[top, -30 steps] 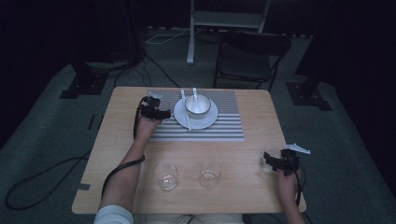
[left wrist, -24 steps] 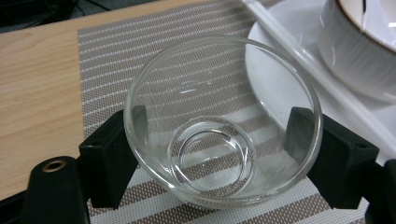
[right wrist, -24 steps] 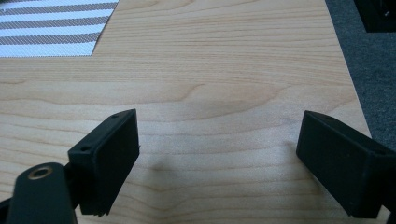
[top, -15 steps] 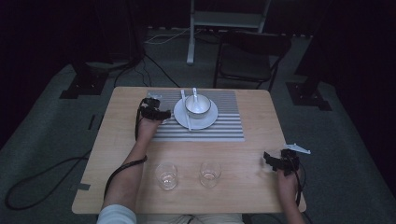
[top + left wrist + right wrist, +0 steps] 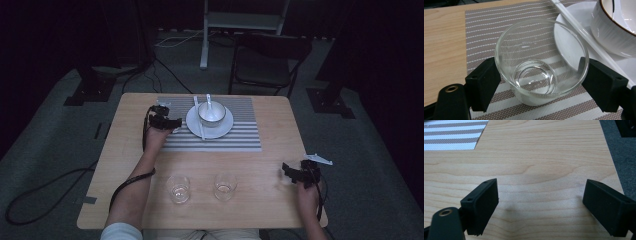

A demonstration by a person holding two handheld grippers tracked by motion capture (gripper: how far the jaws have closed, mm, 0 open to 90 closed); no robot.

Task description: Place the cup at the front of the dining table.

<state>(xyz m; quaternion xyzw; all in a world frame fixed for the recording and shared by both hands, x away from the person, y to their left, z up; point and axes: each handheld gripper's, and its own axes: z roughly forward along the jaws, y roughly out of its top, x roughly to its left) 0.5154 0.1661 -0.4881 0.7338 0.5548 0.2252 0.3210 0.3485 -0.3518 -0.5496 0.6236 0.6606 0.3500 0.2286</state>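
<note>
- Close up, the left hand-held gripper grasps a glass between its jaws, standing on the striped mat.
- Just beyond the glass lie a plate, chopsticks and bowl.
- Overhead, the right hand-held gripper rests released over bare bench, two more glasses near the front edge.

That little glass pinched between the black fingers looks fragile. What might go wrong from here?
The glass is smooth and held only at its sides by the left gripper, so it may slip or tip. It sits close to the plate and the white chopstick; a nudge could knock them or the bowl. Squeezing harder might crack it. The right gripper hangs open over the table, no help.
</note>
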